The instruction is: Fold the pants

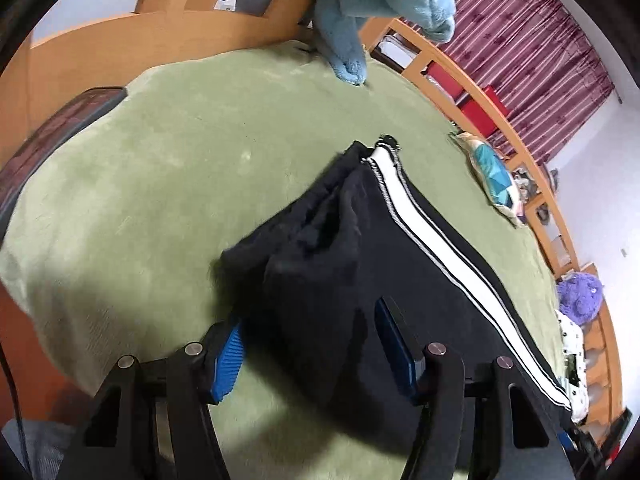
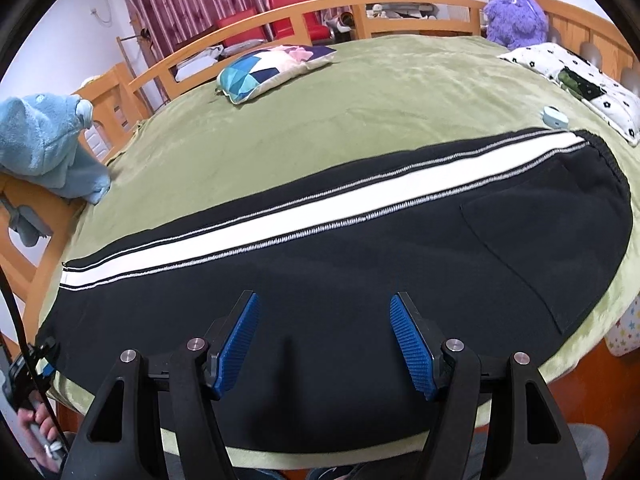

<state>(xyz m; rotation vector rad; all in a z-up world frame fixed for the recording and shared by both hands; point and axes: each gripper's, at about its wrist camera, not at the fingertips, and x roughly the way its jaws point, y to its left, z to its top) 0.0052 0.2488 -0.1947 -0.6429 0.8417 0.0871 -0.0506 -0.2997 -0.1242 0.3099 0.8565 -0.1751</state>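
Note:
Black pants with a white side stripe lie lengthwise across the green blanket; the waistband is at the right and the cuffs at the left. In the left wrist view the bunched cuff end of the pants rises between the blue pads of my left gripper. The jaws stand apart, and the left pad shows bare with blanket beside it. My right gripper hovers open over the middle of the leg near the bed's front edge, with flat cloth under its fingers. A hand holds the left gripper at the far lower left.
A wooden rail rings the bed. A light blue plush blanket hangs over the left rail. On the bed are a patterned cushion, a purple plush toy, a white flowered pillow and a small pale blue object.

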